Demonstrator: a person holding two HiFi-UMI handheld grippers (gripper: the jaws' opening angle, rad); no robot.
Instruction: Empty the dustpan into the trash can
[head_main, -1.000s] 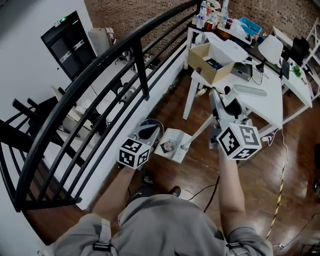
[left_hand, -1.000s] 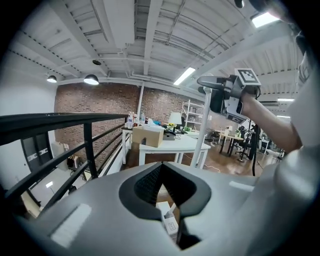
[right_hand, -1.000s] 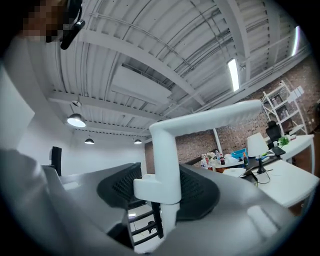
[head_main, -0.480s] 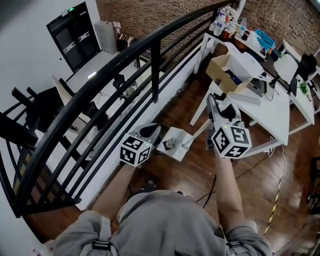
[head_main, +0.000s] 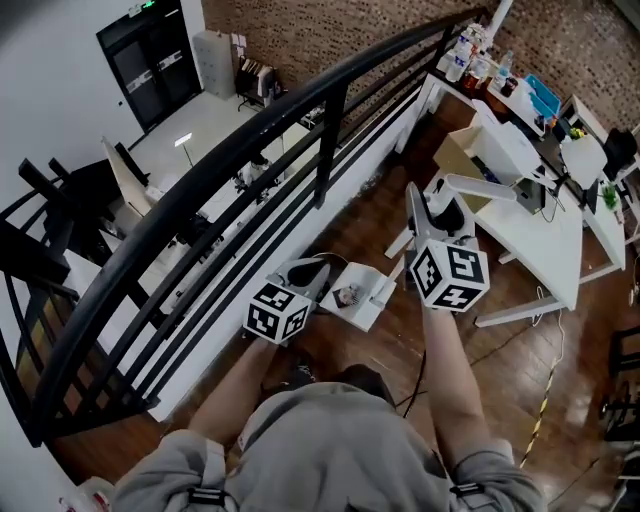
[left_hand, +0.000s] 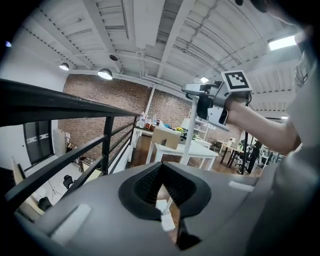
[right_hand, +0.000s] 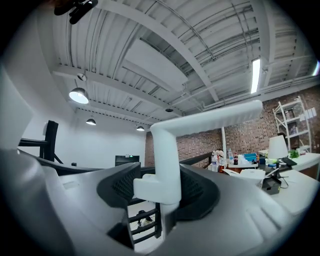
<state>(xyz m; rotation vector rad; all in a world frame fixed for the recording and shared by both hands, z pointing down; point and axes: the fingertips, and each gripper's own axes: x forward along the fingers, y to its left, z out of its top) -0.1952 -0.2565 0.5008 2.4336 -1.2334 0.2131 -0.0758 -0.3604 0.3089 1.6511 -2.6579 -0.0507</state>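
A white long-handled dustpan (head_main: 357, 300) hangs just above the wood floor with a little litter in its tray. Its white handle (right_hand: 167, 165) stands upright between the jaws of my right gripper (head_main: 425, 215), which is shut on it below the bent top grip (head_main: 480, 186). The left gripper view shows that right gripper (left_hand: 197, 92) and the handle pole (left_hand: 190, 132) ahead. My left gripper (head_main: 306, 270) sits to the left of the pan with its jaw tips together and nothing between them; part of the dustpan (left_hand: 161, 204) shows through the gap behind the tips. I see no trash can in any view.
A black metal railing (head_main: 250, 150) runs along the left, with a lower floor beyond it. White tables (head_main: 540, 235) stand at the right, carrying a cardboard box (head_main: 458, 155) and bottles (head_main: 470, 55). A cable (head_main: 545, 400) lies on the wood floor.
Both grippers and the dustpan have travelled forward along the railing; the tables and box have slid right and up in the head view. The grip on the handle is unchanged.
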